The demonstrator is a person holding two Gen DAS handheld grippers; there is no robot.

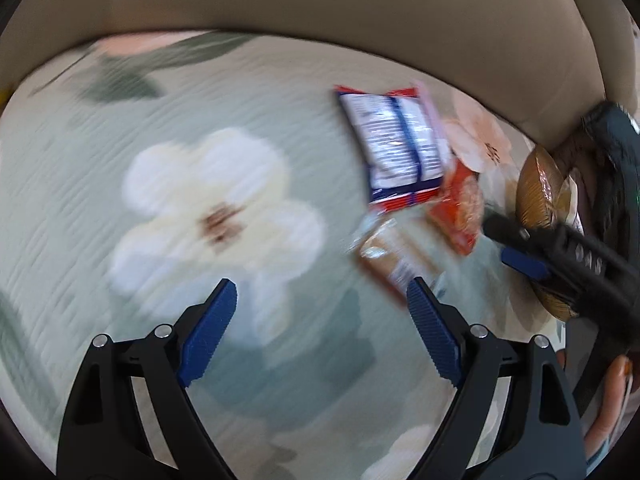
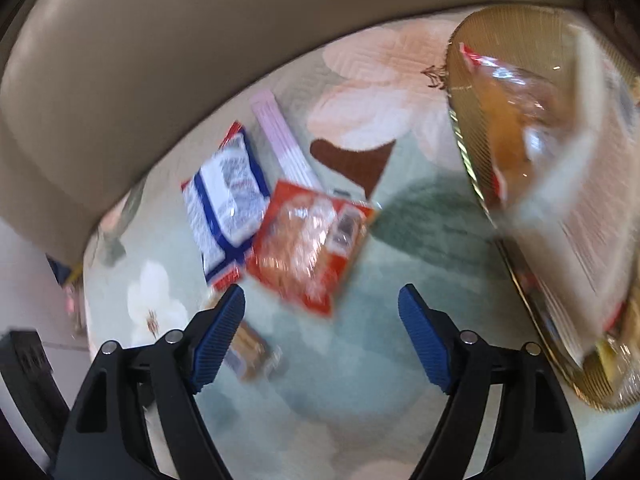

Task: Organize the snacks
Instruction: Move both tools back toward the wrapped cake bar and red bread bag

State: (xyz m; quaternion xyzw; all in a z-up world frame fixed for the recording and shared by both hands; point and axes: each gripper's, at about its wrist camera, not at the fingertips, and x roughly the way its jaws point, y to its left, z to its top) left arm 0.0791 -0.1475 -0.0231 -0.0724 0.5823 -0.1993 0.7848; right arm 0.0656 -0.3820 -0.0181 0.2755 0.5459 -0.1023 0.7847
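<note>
**Loose packets sit left of the amber plate, both grippers wide open**

Using the amber ribbed plate (image 2: 472, 148) as the anchor here, since it's the biggest thing on the floral cushion (image 1: 208, 208). It already has a couple of clear-wrapped snacks (image 2: 532, 128) piled on it, and it sits at the right end of the cushion, up against the beige sofa back (image 2: 160, 40).

Everything still loose lies to the plate's left. Nearest the plate is the red-orange packet (image 2: 308, 244), lying flat, its long axis angled toward the sofa back. Further from the plate, and overlapping it on the far side, is the white-and-blue packet (image 2: 228, 204), long axis running roughly the same way. A pale pink flat pack (image 2: 280, 136) is tucked behind those two, toward the sofa back. A small tan wrapped bar (image 2: 248, 348) lies closest to the cameras, partly hidden behind a fingertip in the right wrist view.

The right gripper (image 2: 322, 312) looks like the nearer one to me: the red-orange packet sits just ahead of its fingers, slightly left of centre. Its fingers are spread wide, holding nothing, touching nothing I can make out.

The left gripper (image 1: 322, 304) is splayed wide and empty too, hovering further from the plate, with the tan bar right by its right fingertip (image 1: 424, 300). Contact is too blurry to call.
</note>
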